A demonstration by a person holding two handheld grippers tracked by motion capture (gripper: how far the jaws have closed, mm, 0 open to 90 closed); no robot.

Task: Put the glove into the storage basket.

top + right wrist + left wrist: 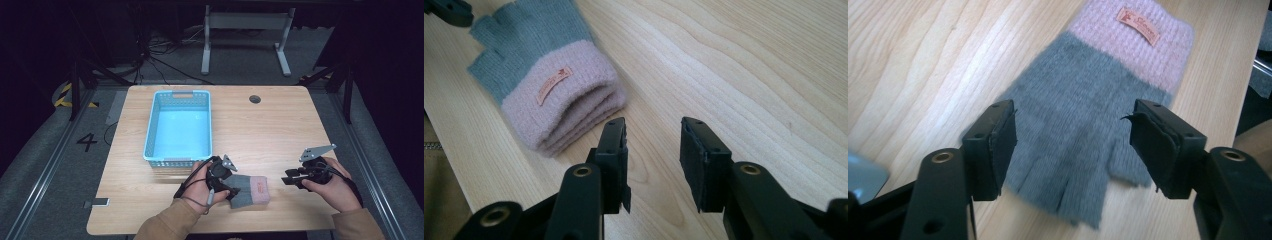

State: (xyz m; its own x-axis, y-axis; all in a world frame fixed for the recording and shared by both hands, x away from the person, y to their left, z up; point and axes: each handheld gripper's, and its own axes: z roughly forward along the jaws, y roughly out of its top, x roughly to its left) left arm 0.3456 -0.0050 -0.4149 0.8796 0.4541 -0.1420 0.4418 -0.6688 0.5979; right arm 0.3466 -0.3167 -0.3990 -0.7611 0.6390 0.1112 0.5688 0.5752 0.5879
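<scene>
Lying flat under the open, empty left gripper (1073, 145), the glove (1088, 115) is unheld.

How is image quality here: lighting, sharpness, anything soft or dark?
High view: table evenly lit, surrounding floor very dark, slightly soft overall. Left gripper view: glove fairly sharp in the middle, its fingertips blurred near the lens. Right gripper view: wood grain crisp, glove cuff slightly soft, no glare.
</scene>
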